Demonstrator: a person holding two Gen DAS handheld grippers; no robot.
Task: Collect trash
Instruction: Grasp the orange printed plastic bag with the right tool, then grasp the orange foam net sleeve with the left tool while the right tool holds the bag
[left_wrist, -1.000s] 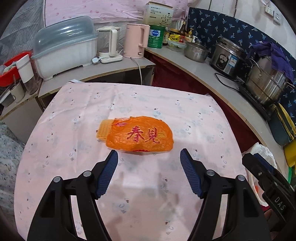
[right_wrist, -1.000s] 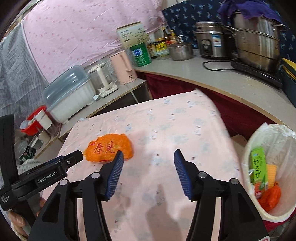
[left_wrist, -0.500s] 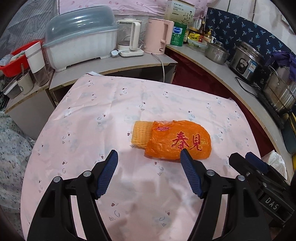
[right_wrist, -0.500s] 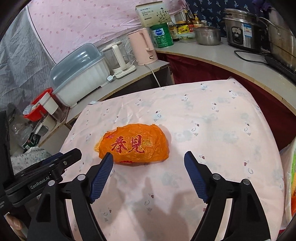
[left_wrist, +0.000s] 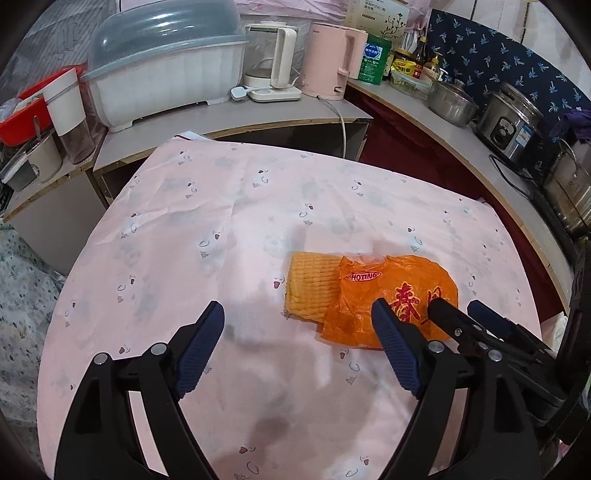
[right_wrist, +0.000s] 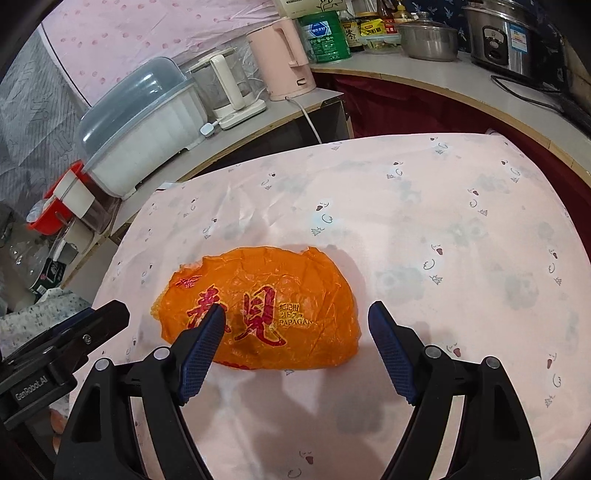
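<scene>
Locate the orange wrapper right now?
The orange wrapper lies on the pink tablecloth, low and centre-left in the right wrist view, just ahead of the open right gripper. In the left wrist view it sits right of centre over yellow foam netting.

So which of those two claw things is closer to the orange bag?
The right gripper: its open fingers straddle the orange bag, not pressing it. The left gripper, opening with nothing between its fingers, sits off to the bag's side by the yellow foam net.
</scene>
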